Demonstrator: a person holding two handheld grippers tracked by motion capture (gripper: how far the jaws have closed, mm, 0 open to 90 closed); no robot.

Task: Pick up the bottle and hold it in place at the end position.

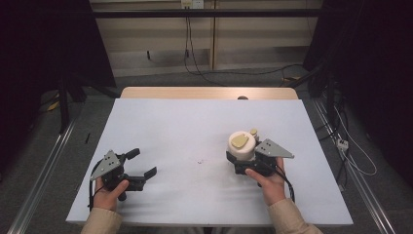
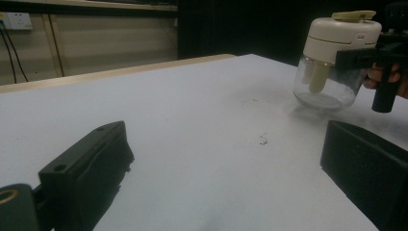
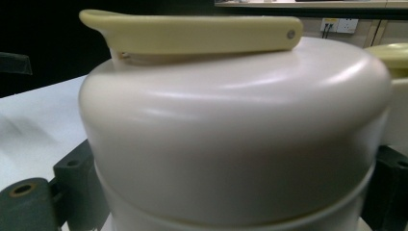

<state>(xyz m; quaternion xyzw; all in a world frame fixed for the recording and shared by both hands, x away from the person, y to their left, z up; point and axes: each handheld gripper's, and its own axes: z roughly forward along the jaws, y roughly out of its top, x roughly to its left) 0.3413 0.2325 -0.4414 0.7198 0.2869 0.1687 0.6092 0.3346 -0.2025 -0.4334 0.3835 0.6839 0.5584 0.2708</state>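
High view: my left tool point(image 1: 139, 163) rests at the table's point(image 1: 195, 126) near left, jaws spread wide and empty. To the right of middle stands the jar point(image 1: 242, 146), clear glass below a cream lid point(image 3: 231, 144) with a yellow flip tab point(image 3: 192, 33); my right tool point(image 1: 243, 163) clasps it round the lid. I judge it light but breakable, the lid smooth and slippery, so the hold belongs low on the lid's straight wall, never on the tab.
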